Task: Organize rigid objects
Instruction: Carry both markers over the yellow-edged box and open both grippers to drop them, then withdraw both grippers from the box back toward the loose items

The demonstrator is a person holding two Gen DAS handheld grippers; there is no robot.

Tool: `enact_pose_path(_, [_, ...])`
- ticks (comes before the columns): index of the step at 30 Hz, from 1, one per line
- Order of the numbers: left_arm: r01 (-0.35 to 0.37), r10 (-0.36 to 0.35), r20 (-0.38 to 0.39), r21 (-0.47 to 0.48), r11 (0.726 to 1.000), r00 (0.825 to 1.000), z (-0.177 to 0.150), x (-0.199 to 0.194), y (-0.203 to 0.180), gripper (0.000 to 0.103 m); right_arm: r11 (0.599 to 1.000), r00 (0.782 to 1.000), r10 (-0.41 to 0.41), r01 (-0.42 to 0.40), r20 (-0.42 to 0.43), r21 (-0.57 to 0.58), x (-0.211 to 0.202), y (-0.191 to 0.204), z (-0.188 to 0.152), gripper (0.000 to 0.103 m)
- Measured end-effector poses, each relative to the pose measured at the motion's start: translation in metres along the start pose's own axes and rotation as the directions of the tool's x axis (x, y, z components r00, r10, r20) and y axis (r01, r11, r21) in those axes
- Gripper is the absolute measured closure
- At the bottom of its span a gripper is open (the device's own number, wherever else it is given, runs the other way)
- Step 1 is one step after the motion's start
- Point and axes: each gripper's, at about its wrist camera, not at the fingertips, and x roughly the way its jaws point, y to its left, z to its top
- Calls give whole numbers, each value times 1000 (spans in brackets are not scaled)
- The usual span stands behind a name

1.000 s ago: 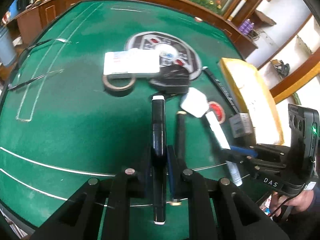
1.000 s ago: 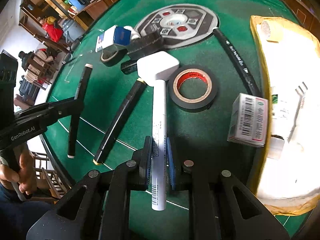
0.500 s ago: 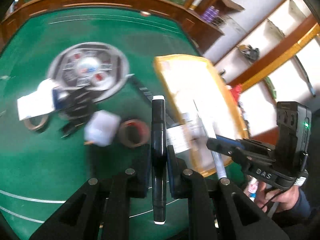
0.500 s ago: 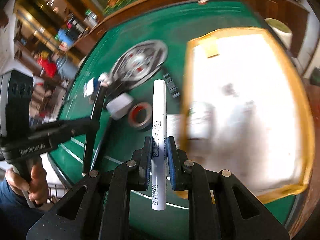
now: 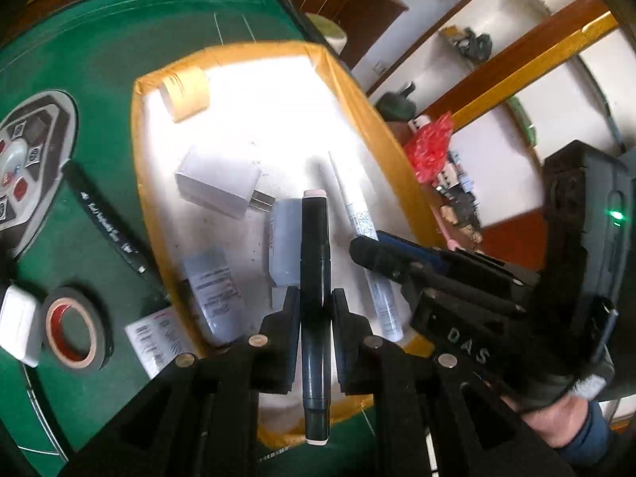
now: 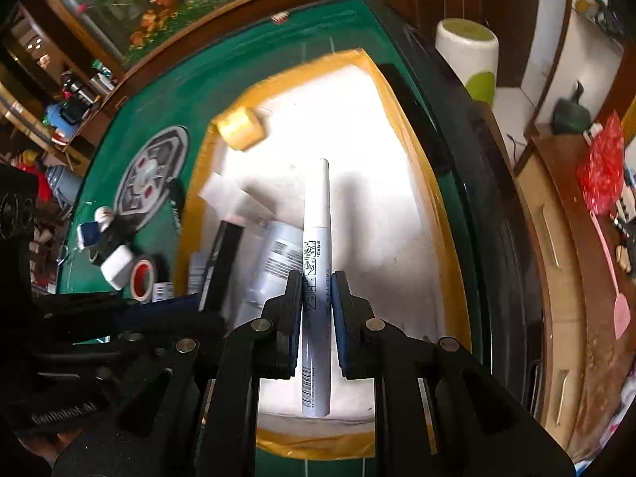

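Landmark: tray (image 5: 357, 91), white floor, yellow rim, on the green table (image 5: 99, 39).
Tape roll (image 5: 75, 328): on the table left of the tray, well outside its rim; stiff ring, light; best taken across the band.
White block (image 5: 18, 328): touching the tape's left side, outside the tray.
Black pen (image 5: 107, 222): flat on the table just left of the tray rim.
Boxes in tray: a white box (image 5: 218, 185) and a grey box (image 5: 284, 246) lie on the tray floor; a yellow tape roll (image 5: 185, 89) sits in its far left corner.
Left gripper (image 5: 314, 310): fingers closed on a black marker (image 5: 314, 262), clamped near mid-barrel, held above the tray's near half.
Black marker handling: rigid, light, smooth round barrel, likely to roll once set down; the mid-barrel hold keeps it balanced.
Right gripper (image 6: 317, 298): fingers closed on a white marker (image 6: 317, 238), also above the tray, right of the black one.
White marker handling: stiff, light, glossy label, probably slippery; gripped below its middle, long end forward.
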Motion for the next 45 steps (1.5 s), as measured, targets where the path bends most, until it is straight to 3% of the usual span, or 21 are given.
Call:
enact_pose_path(7, [-43,42,-11,-48,998,999,1,12,9,88,1000,1000,-9,9,-27,9,12,-6,-5,89])
enact_pose_path(11, [-53,53,-5,-26,998,999,-3,11,9,87,1000,999,-13,14,-36,14,17,-4,-5,89])
enact_pose_path(15, [-50,49,-33,-12,999,998,-8,8,9,86,999,998,-41,41,-43,12,18,-1,-4,89])
enact_pose_path(19, [-19,19,-9,-3,1000,1000,-16,-6,12,85,997,997,-78,78,-8,3,6,4,-2,88])
enact_pose_path(20, [-19,19,0,10,1000,1000,-18,-11,11,81,996,996,-93,93,8,-3,2,6,-1,88])
enact_pose_path(23, [-13,12,20,34,999,1000,-23,-23,11,54,994,993,-113,113,37,-5,-8,12,1,88])
enact_pose_path(25, [-5,3,46,41,999,999,-27,-34,11,48,993,992,-115,115,60,12,-15,14,2,88])
enact_pose_path(34, [-23,18,154,35,999,988,-48,-87,33,48,999,993,-32,31,110,13,-33,49,1,88])
enact_pose_path(40, [-62,82,223,-92,994,971,-60,-120,74,48,997,996,56,-52,74,-49,-26,90,-5,88])
enact_pose_path(45, [-110,167,249,-228,967,954,-90,-140,126,48,984,992,125,-123,6,-128,-10,131,-17,88])
